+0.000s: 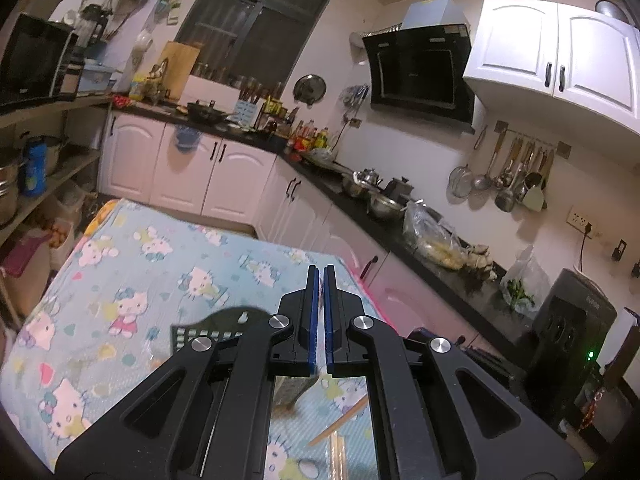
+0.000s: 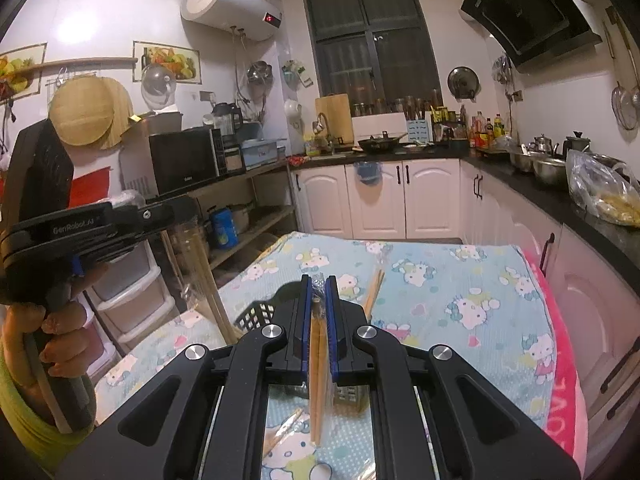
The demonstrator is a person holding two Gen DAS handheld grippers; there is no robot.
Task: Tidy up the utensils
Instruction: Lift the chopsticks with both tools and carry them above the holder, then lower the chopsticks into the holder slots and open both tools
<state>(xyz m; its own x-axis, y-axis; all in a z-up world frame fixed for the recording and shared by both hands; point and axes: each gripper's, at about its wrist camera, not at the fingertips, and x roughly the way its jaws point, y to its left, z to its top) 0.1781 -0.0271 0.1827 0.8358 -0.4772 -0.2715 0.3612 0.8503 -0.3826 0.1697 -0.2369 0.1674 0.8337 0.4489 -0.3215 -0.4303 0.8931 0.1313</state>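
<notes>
Wooden chopsticks (image 2: 316, 368) sit clamped in the right tool (image 2: 319, 280), above the black basket (image 2: 256, 314).

Plastic-wrapped wooden chopsticks (image 2: 316, 360), upright, another pair (image 2: 374, 288) flat beside black basket (image 2: 256, 314)

- "GenRobot.AI", in pale letters on the black body of the left gripper (image 2: 76, 226), seen from the right wrist.
- "SUPOR", mirrored and small, on the dark appliance (image 1: 576, 312) at the end of the counter.
- "LOVE", in part, on the pink towel edge (image 2: 562, 392) of the table; other letters cut off.
- Red digits on the water heater (image 2: 232, 6), too small to read.
- Small brand mark on the microwave (image 2: 184, 160), not legible.
</notes>
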